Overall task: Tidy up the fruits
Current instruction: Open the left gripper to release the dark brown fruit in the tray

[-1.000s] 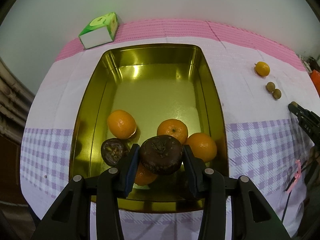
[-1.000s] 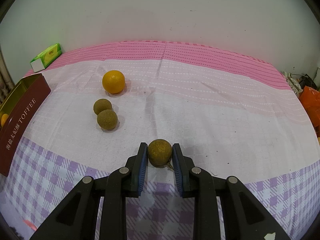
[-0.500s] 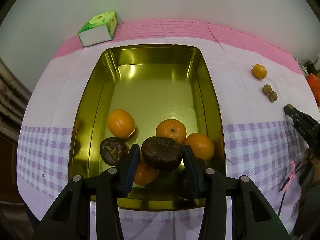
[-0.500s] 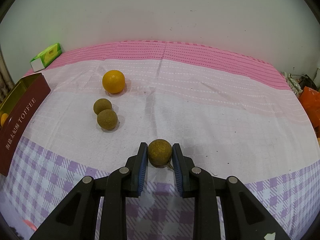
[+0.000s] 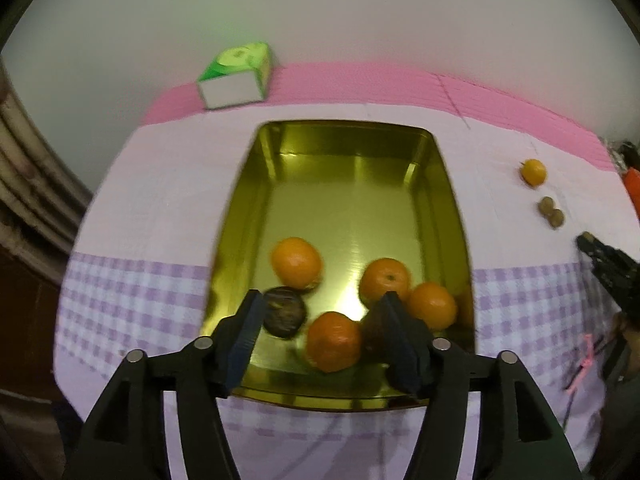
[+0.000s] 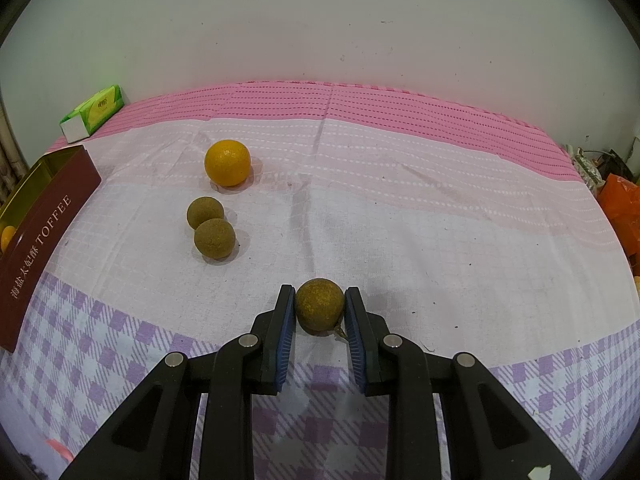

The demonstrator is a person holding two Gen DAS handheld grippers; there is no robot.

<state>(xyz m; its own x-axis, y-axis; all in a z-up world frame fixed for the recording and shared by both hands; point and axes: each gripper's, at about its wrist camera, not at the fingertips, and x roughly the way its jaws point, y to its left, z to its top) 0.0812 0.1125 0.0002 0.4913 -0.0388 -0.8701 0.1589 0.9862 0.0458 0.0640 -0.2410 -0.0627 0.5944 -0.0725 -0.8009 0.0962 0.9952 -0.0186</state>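
Observation:
My left gripper is open and empty above the near end of the gold tin. The tin holds several oranges, a dark fruit on the left and a second dark fruit partly hidden behind my right finger. My right gripper is shut on a small brown round fruit that rests on the cloth. Two more brown fruits and an orange lie on the cloth ahead to the left; they also show in the left wrist view.
A green tissue box stands behind the tin by the wall. The tin's red side reads TOFFEE. An orange bag and clutter lie at the right table edge. My right gripper shows in the left wrist view.
My left gripper has opened and pulled back and up; the dark fruit it held now lies in the tin. My right gripper and its fruit have not moved.

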